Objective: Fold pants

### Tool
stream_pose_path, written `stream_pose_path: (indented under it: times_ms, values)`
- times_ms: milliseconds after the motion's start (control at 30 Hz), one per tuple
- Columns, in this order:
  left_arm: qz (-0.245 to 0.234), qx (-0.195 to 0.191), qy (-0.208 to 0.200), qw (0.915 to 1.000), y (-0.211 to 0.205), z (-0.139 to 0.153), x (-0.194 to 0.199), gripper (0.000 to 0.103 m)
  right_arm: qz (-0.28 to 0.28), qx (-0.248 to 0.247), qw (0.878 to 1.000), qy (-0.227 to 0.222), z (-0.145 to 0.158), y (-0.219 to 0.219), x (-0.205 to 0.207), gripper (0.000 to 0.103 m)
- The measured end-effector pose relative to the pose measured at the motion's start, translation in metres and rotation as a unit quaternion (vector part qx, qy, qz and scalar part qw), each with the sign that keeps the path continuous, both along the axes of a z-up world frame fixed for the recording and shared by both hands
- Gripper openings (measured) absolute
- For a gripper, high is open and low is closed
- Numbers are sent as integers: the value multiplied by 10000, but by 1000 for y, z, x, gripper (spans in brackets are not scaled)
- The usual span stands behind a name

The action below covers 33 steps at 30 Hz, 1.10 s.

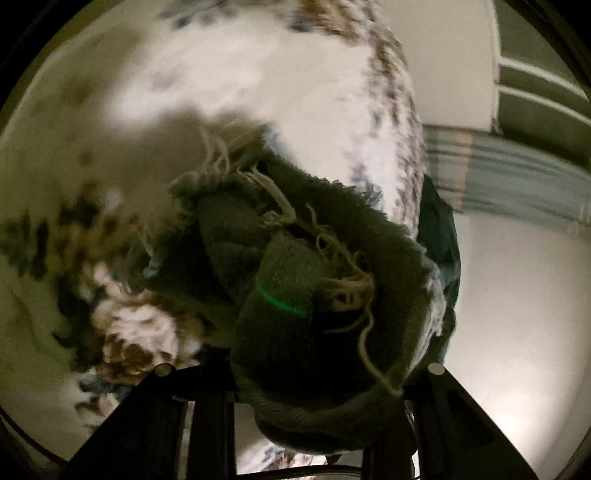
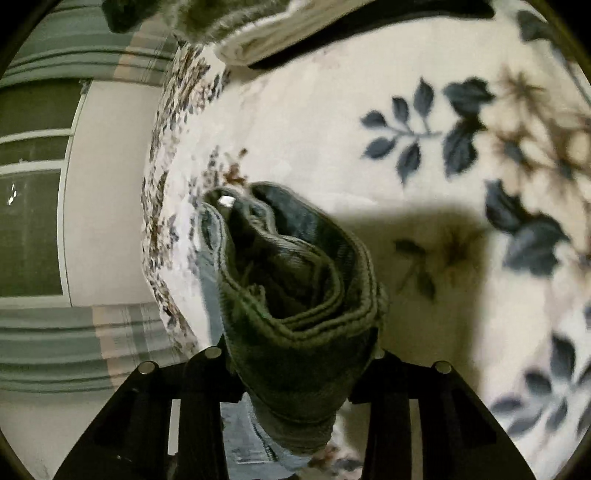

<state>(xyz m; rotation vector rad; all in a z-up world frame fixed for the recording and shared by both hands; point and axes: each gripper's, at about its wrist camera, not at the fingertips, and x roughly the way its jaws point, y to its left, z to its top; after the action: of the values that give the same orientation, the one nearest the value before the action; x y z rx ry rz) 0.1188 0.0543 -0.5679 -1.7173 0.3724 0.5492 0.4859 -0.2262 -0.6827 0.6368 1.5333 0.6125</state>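
Observation:
The pants are dark green denim with frayed, stringy hems. In the left wrist view my left gripper point(image 1: 314, 398) is shut on a bunched frayed leg end of the pants point(image 1: 295, 266), held above the floral blanket point(image 1: 258, 92). In the right wrist view my right gripper point(image 2: 295, 380) is shut on the thick stitched waistband end of the pants point(image 2: 295, 295), with a metal button point(image 2: 226, 201) showing at its far tip. Both ends hang lifted over the blanket point(image 2: 406, 184). The stretch of pants between the grippers is hidden.
The blanket covers a bed whose edge point(image 1: 410, 147) runs beside a pale floor point(image 1: 517, 295) and a striped rug point(image 2: 74, 332). Folded light cloth point(image 2: 295, 29) lies at the far end of the bed. A dark window or door point(image 2: 33, 221) is at the left.

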Motion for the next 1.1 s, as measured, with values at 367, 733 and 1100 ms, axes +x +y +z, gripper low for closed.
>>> stream_pose_path:
  times_ms: [367, 733, 1100]
  values:
    - [-1409, 414, -203, 9890, 40, 125, 67, 24, -834, 225, 9959, -249, 142, -33, -1, 38]
    - [-3283, 741, -1594, 9280, 62, 264, 342, 24, -2950, 537, 9423, -1491, 333, -107, 108, 38]
    - [-4946, 1253, -1486, 8471, 17, 196, 598, 24, -4213, 349, 8854, -1934, 265, -159, 257, 38]
